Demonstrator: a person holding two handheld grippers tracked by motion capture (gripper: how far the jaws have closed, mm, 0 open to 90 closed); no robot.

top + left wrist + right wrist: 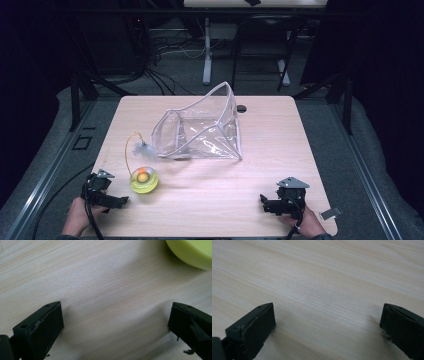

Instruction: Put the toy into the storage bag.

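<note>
Light wood table (210, 185) under the rig, dark room behind it. Yellow round toy (144, 180) with an orange ball inside and a feather on a wire sits near the front left, just beside my left gripper (121, 201), jaws spread wide over bare wood. Clear plastic bag (200, 130) lies mid-table. My right gripper (263, 202) rests front right, jaws also wide apart.

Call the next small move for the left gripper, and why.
Probably ease the left gripper forward toward the yellow toy. Its jaws stand open over bare table, with nothing between them, and the toy's rim sits just ahead in the left gripper view. The clear bag lies farther back, mouth open, a likely destination.
</note>
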